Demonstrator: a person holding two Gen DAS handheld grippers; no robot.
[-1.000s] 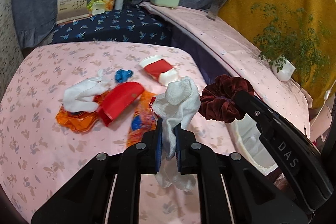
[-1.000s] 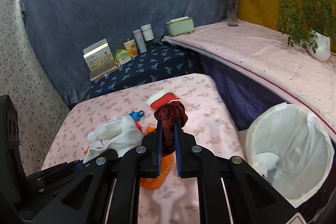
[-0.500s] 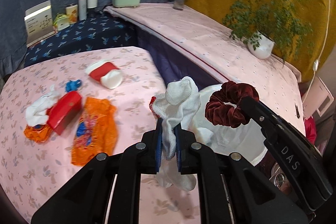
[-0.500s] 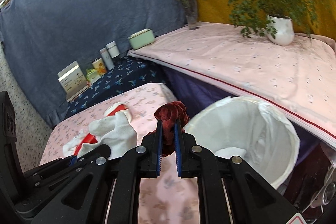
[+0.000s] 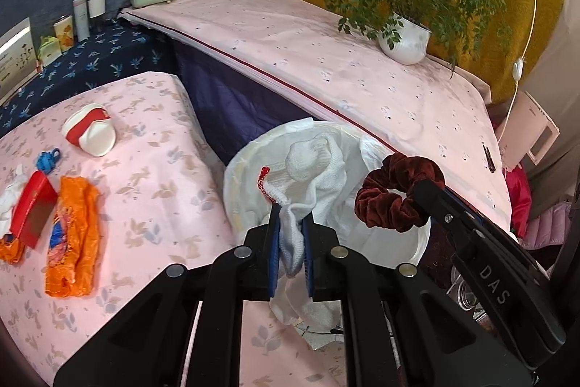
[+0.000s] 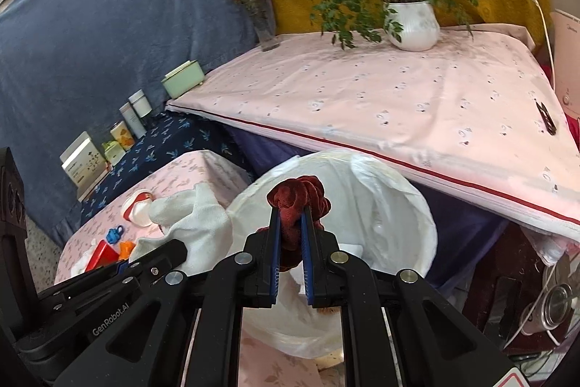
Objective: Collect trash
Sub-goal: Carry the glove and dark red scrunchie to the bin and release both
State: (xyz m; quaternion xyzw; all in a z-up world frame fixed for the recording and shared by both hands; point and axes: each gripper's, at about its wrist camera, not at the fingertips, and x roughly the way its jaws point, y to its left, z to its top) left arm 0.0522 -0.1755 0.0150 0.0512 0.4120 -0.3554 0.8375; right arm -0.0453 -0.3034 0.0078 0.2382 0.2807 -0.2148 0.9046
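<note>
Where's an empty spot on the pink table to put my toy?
Free: the stretch between the orange wrapper and the bin, and the near edge below the wrapper. Crowded: the left side, where the red box, blue clip and red-and-white cup lie. The upper pink shelf is mostly bare beside the plant pot.

Your left gripper (image 5: 290,231) is matt black plastic with blue ribbed pads and dull metal rivets; between them sits a white sock (image 5: 308,176) of coarse knitted cloth with a red stitched edge. Your right gripper (image 6: 290,231) pinches a dark red scrunchie (image 6: 299,205) of soft, plush velvet. Below, the bin liner (image 6: 391,205) is thin, translucent white plastic, crinkled and faintly shiny. On the counter (image 5: 152,169), covered in matt printed pink cloth, you see a glossy crumpled orange wrapper (image 5: 72,234) and a smooth red plastic case (image 5: 32,205). The plant pot (image 6: 413,24) looks like glazed ceramic.
</note>
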